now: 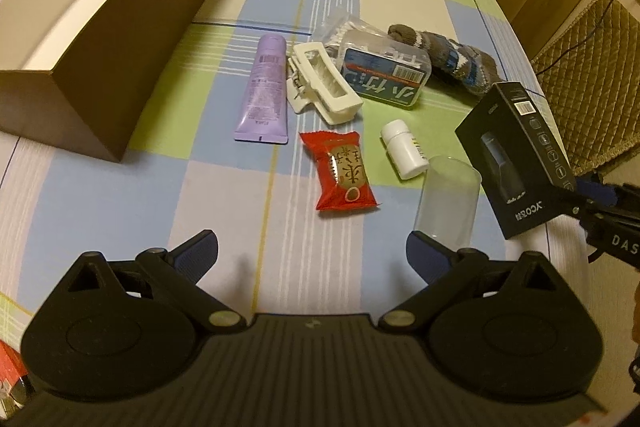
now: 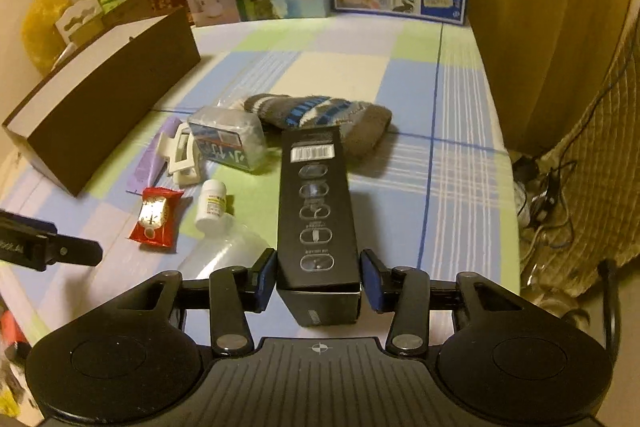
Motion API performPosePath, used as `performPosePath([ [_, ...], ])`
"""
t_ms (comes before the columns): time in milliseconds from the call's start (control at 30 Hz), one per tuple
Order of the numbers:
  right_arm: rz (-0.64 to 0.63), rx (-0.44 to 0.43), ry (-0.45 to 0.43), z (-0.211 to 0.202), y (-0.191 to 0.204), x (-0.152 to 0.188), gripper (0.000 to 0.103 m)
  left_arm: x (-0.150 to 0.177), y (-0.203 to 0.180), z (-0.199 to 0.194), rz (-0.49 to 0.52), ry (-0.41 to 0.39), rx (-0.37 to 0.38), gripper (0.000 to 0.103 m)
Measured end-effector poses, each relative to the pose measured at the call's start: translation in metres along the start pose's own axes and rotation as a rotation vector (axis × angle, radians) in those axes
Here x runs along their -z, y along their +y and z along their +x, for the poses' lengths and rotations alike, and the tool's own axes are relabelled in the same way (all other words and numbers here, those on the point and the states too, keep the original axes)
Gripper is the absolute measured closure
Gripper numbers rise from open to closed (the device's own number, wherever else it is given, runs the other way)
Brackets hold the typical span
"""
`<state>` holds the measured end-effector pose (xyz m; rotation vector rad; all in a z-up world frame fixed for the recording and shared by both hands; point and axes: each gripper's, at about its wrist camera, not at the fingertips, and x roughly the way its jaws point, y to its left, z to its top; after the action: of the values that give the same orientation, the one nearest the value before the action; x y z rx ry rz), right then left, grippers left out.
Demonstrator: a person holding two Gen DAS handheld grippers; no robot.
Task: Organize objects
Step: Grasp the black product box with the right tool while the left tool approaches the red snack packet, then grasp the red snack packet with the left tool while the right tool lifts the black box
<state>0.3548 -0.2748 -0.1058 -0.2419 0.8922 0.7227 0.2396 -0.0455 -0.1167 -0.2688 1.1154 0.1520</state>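
Two sets of fingers | your right gripper [image 2: 319, 281] is clamped narrow on the black box [image 2: 316, 211], lifted clear of the tabletop [image 2: 400, 99] | your left gripper [image 1: 312, 259] spread wide, gripping nothing, above the cloth near the red snack packet [image 1: 342, 171] | brown bin [image 1: 108, 39] far left

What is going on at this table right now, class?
A person is tidying loose items with two tools. The right hand-held gripper is clamped on a tall black box, held tilted above the checked tablecloth. The left hand-held gripper is open and empty, hovering over the cloth. A purple tube, white hair clip, red snack packet, white bottle, sock and clear cup still lie out. The brown storage box stands open.
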Motion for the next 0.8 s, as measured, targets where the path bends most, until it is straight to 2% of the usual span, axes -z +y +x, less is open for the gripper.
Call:
performPosePath([
  [133, -0.044, 0.025, 0.001, 0.009, 0.006, -0.012, 0.054, -0.003, -0.004, 0.005, 0.009, -0.004, -0.005, 0.006],
  [433, -0.096, 0.051, 0.074, 0.055, 0.013, -0.031, 0.053, -0.015, -0.009, 0.021, 0.013, -0.024, -0.01, 0.008],
  [500, -0.097, 0.053, 0.084, 0.06, 0.012, -0.032, 0.055, -0.018, -0.01, 0.027, 0.014, -0.031, -0.007, 0.011],
  [533, -0.092, 0.06, 0.082, 0.059, 0.011, -0.033, 0.062, -0.02, -0.011, 0.031, 0.011, -0.03, -0.013, 0.013],
  [600, -0.074, 0.055, 0.079, 0.058, 0.007, -0.033, 0.062, -0.024, -0.013, 0.038, 0.007, -0.026, -0.013, 0.016],
  [800, -0.003, 0.06, 0.055, 0.045, -0.006, -0.035, 0.062, -0.033, -0.024, 0.056, 0.024, -0.02, -0.007, 0.036],
])
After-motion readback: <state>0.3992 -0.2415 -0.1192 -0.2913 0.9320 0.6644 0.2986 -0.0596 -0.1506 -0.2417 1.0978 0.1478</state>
